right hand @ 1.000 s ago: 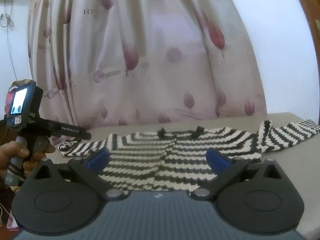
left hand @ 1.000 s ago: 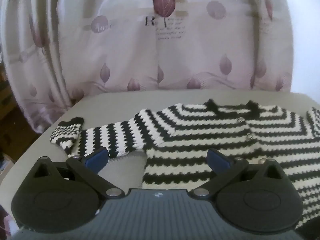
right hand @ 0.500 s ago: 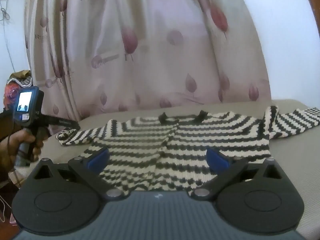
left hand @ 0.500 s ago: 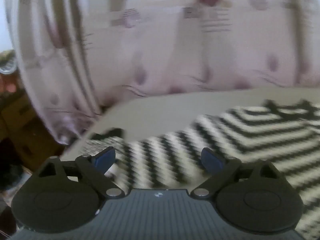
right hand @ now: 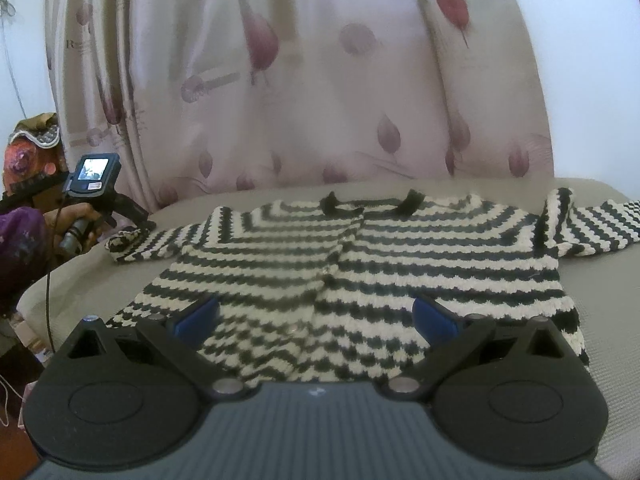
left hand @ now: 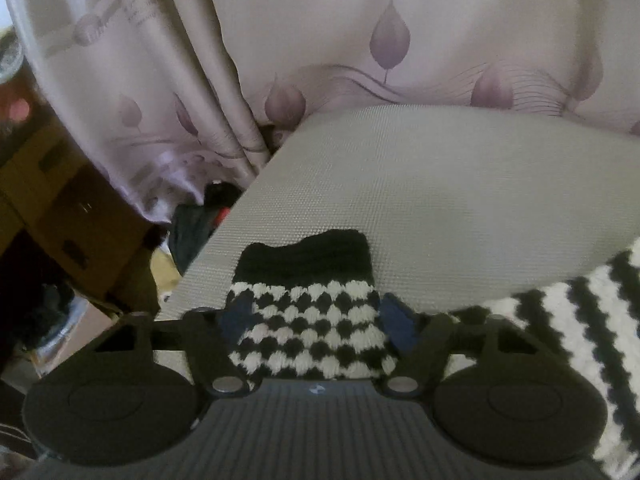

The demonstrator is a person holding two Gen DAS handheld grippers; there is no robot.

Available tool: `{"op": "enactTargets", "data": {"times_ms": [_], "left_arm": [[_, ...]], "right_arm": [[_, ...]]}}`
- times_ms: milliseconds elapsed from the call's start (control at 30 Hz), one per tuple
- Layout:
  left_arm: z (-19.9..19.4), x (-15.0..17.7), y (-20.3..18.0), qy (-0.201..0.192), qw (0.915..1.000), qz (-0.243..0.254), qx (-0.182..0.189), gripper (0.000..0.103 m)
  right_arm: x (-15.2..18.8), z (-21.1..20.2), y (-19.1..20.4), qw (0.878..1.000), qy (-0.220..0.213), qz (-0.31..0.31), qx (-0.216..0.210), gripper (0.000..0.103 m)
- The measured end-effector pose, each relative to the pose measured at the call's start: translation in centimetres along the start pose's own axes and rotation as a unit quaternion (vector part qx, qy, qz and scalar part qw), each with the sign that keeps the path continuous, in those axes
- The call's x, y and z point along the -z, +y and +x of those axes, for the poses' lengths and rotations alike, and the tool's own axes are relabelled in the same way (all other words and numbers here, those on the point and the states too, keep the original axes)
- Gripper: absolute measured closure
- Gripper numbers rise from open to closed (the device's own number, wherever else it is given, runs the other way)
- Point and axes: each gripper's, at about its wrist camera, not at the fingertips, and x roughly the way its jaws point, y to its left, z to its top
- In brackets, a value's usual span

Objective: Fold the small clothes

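A black-and-white striped knit cardigan (right hand: 360, 264) lies flat on the grey table (right hand: 600, 304), both sleeves spread out. In the left wrist view my left gripper (left hand: 316, 318) is open with its blue pads on either side of the left sleeve's cuff (left hand: 308, 308), which ends in a black band. The sleeve runs off to the right (left hand: 580, 320). In the right wrist view my right gripper (right hand: 316, 320) is open and empty, low over the cardigan's front hem. The left gripper (right hand: 132, 216) shows there at the left sleeve end (right hand: 124, 242).
A leaf-patterned curtain (right hand: 300, 80) hangs behind the table. The table's left edge (left hand: 224, 236) drops off next to the cuff, with cardboard boxes (left hand: 60, 200) and clutter below. A white wall (right hand: 592, 60) is at the right.
My left gripper has swung left and down from the cardigan's body to the left cuff, which now lies between its open fingers. My right gripper moved closer to the hem.
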Motion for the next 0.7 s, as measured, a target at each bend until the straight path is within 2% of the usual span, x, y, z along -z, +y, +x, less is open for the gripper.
{"op": "enactTargets", "data": {"times_ms": [100, 167, 200, 233, 300, 367, 467, 600, 700], "left_arm": [[0.7, -0.8, 0.5, 0.023, 0.9988, -0.031, 0.029, 0.058], [0.4, -1.0, 1.2, 0.024, 0.9972, -0.055, 0.046, 0.086], [0.0, -0.9, 1.6, 0.023, 0.9966, -0.062, 0.048, 0.087], [-0.6, -1.0, 1.8, 0.018, 0.9968, -0.067, 0.041, 0.095], [-3.0, -0.3, 3.1, -0.012, 0.9958, -0.089, 0.020, 0.095], [-6.1, 0.9, 5.1, -0.039, 0.9912, -0.126, 0.017, 0.096], [-12.0, 4.4, 8.3, -0.071, 0.9836, -0.166, 0.002, 0.096], [-16.3, 9.9, 11.9, -0.064, 0.9763, -0.206, -0.009, 0.095], [-16.6, 13.2, 13.5, -0.050, 0.9760, -0.210, -0.029, 0.093]], "right_arm": [[0.1, 0.2, -0.3, 1.000, 0.004, 0.009, 0.003, 0.000], [0.0, 0.2, -0.3, 1.000, 0.005, 0.010, 0.003, 0.000], [0.0, 0.1, -0.3, 1.000, 0.004, 0.009, 0.002, 0.000], [0.0, 0.1, -0.2, 1.000, 0.003, 0.007, 0.002, 0.000], [-0.1, -0.2, 0.0, 1.000, -0.002, 0.001, 0.001, 0.000], [-0.3, -0.6, 0.1, 1.000, -0.010, -0.004, 0.001, 0.000], [-0.5, -1.2, -0.3, 1.000, -0.022, 0.004, -0.001, 0.000], [-0.1, -1.3, -1.3, 0.999, -0.028, 0.030, -0.005, 0.000], [0.3, -1.2, -1.5, 0.999, -0.026, 0.043, -0.011, 0.000]]}}
